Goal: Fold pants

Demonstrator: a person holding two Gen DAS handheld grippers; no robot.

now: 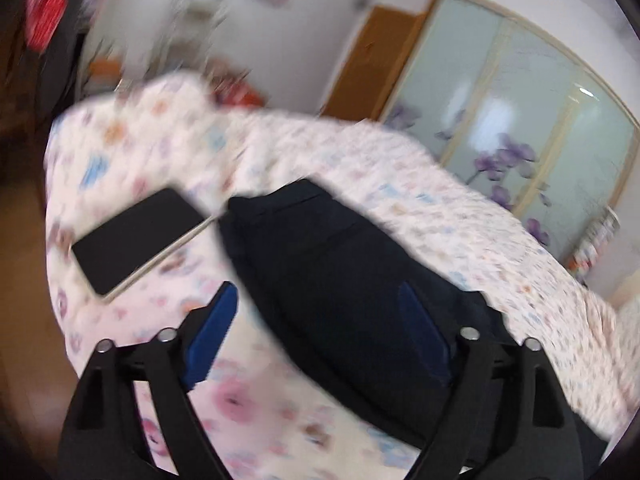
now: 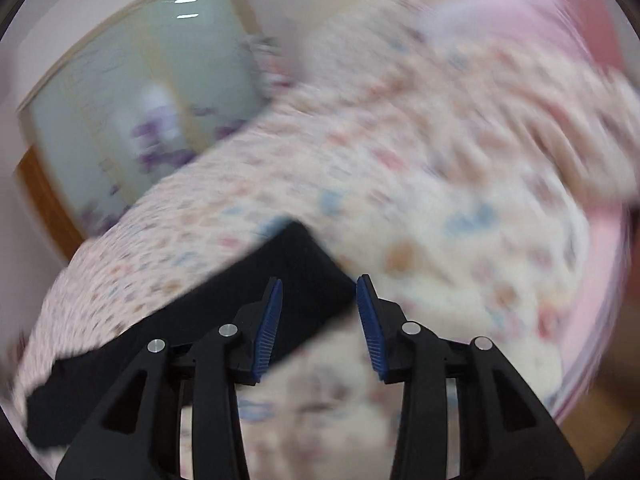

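Dark navy pants (image 1: 344, 280) lie on a bed with a floral sheet (image 1: 152, 152). In the left wrist view my left gripper (image 1: 316, 296) is wide open above the pants, its blue pads (image 1: 212, 340) apart, holding nothing. In the right wrist view the pants (image 2: 248, 304) run from the centre to the lower left. My right gripper (image 2: 318, 284) is open over the pants' near end, empty. Both views are motion-blurred.
A black tablet or phone (image 1: 140, 240) lies on the sheet left of the pants. A wardrobe with frosted floral glass doors (image 1: 520, 128) stands beyond the bed. Pink bedding (image 2: 560, 32) lies at the bed's far right. Brown floor shows at the bed's edges.
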